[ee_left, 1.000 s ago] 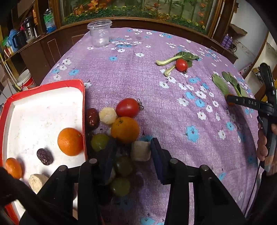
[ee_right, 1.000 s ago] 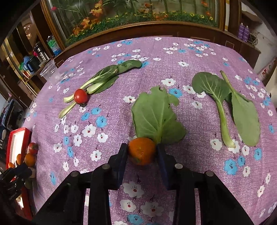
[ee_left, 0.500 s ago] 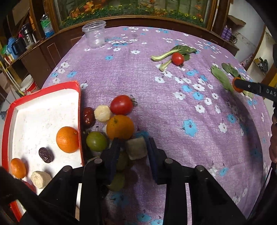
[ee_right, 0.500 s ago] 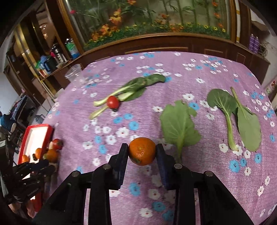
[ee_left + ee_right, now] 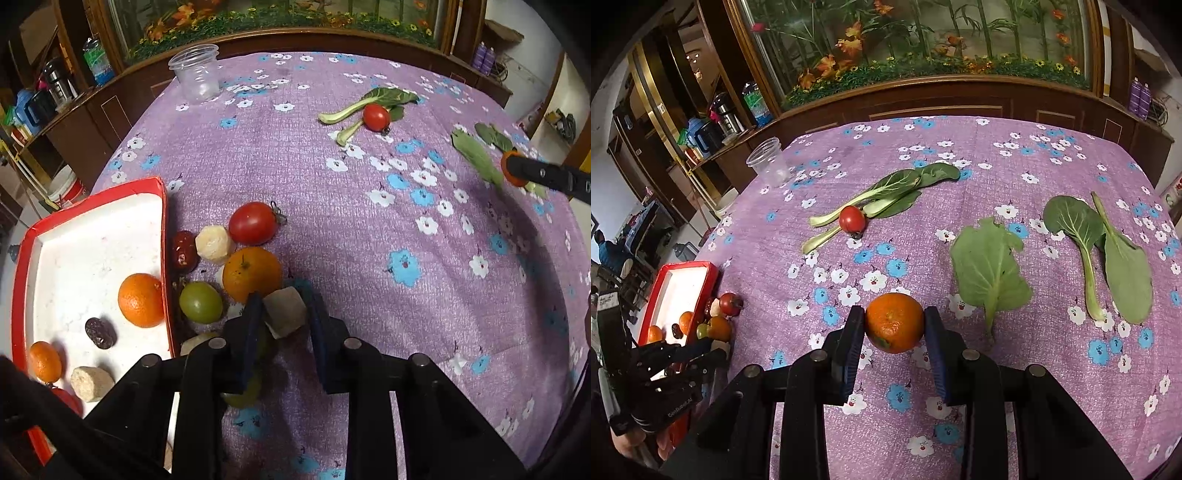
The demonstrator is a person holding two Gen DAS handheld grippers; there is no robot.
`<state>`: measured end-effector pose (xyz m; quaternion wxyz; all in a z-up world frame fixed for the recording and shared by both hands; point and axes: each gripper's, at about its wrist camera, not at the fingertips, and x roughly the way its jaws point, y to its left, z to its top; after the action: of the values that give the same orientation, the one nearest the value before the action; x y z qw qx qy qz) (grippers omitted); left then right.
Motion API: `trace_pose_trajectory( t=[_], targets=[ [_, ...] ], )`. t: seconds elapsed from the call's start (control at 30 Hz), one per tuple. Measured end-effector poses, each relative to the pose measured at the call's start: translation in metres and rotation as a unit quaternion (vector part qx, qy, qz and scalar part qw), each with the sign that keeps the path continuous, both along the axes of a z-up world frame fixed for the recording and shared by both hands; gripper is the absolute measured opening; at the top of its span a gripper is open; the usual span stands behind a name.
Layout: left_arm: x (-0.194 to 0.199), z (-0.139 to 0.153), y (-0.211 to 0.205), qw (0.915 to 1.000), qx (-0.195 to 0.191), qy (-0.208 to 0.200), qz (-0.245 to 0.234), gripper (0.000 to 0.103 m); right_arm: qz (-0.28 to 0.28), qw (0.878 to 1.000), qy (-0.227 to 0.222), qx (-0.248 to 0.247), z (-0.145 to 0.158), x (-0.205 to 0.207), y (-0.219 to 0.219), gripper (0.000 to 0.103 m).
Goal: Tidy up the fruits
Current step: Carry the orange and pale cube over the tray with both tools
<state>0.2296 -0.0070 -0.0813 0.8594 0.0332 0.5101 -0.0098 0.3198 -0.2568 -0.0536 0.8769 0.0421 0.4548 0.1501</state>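
The left gripper (image 5: 284, 314) has just been closing its black jaws with blue pads on a pale beige, blocky chunk of peeled fruit (image 5: 285, 311), which now sits clamped between them beside the cluster of fruit on the table (image 5: 369, 258), covered in a purple cloth with white and blue flowers. Touching that chunk from behind is a large round orange (image 5: 252, 273); near it lie a green grape-like fruit (image 5: 200, 302), a red tomato (image 5: 253, 223), a pale peeled round piece (image 5: 213, 243) and a dark red date (image 5: 183, 250). Just left of the cluster stands a red-rimmed white tray (image 5: 162, 221) holding another orange (image 5: 141, 300), a dark date (image 5: 100, 332), a small orange fruit (image 5: 45, 361) and a beige chunk (image 5: 90, 382).

The right gripper (image 5: 894, 328) grasps a small orange mandarin (image 5: 894, 322) firmly between its pads, above the cloth, near a broad green leaf (image 5: 990, 275). In the right wrist view the left device's side carries white lettering that is too small to read with confidence.
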Motion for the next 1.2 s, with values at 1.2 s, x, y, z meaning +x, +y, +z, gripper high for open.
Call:
trace_pose_trajectory(
  t=[1.2],
  targets=[
    [-0.155,0.044,0.129,0.9870,-0.130,-0.064,0.070,0.022,0.193,0.981,0.021,0.027,0.017,-0.123,0.243,0.033]
  ],
)
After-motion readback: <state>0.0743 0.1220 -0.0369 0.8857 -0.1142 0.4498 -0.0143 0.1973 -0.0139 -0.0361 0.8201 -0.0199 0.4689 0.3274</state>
